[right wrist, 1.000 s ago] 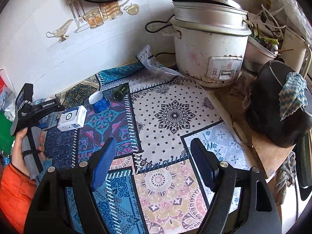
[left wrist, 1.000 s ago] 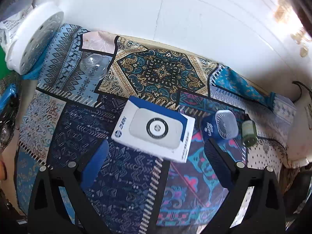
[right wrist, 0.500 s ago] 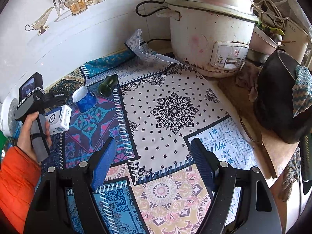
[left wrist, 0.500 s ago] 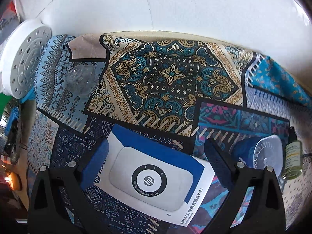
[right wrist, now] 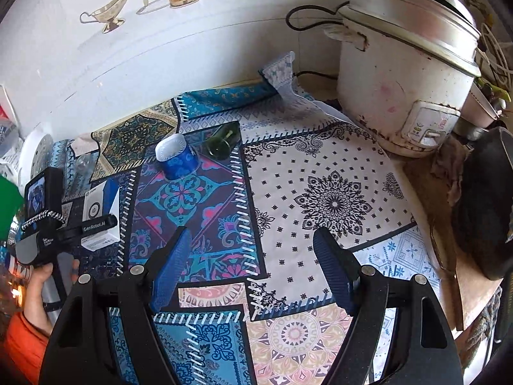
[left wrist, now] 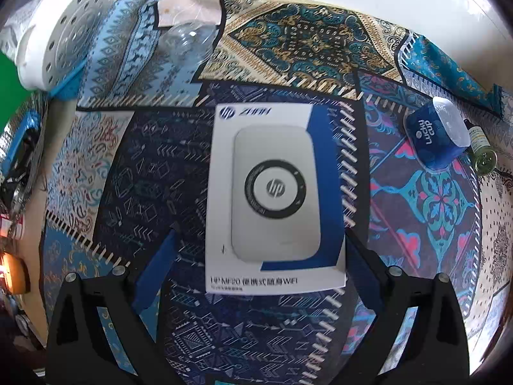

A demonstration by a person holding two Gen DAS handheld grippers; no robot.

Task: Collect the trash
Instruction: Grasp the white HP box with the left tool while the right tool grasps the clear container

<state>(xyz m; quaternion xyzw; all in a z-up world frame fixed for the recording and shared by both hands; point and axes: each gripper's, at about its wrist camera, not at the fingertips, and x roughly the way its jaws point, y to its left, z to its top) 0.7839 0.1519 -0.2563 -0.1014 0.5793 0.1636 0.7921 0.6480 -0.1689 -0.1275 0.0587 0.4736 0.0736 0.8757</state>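
1. White-and-blue HP WiFi router box (left wrist: pixel 275 192) lies flat on the patterned cloth (left wrist: pixel 154 173) of the bench, and in the left wrist view it fills the gap ahead of my left claw (left wrist: pixel 259 250). The claw is open, one blue pad on each side of the box's near end, and I cannot see either pad pressing on it. To grip well I would centre the box between the pads, lower until they bracket its side walls rather than its top face, and only then squeeze; cardboard dents, so gently.

2. Also in this view, a blue Lucky Cup paper cup (left wrist: pixel 436 134) lies tipped on the cloth to the right, just beside a small green glass bottle (left wrist: pixel 481 150). A clear plastic lid (left wrist: pixel 189 45) sits farther back by a white perforated disc (left wrist: pixel 64 29). I judge these to be later pickups.

3. From the right wrist view, my right claw (right wrist: pixel 250 269) is open and empty, hanging over bare cloth and tilted downward, well apart from the cup (right wrist: pixel 176 157) and bottle (right wrist: pixel 224 141).

4. At this view's left edge, a hand (right wrist: pixel 41 288) in an orange sleeve (right wrist: pixel 22 346) holds the left claw (right wrist: pixel 96 224) steeply downward over the box (right wrist: pixel 99 211). A white rice cooker (right wrist: pixel 407 77) stands at the back right.
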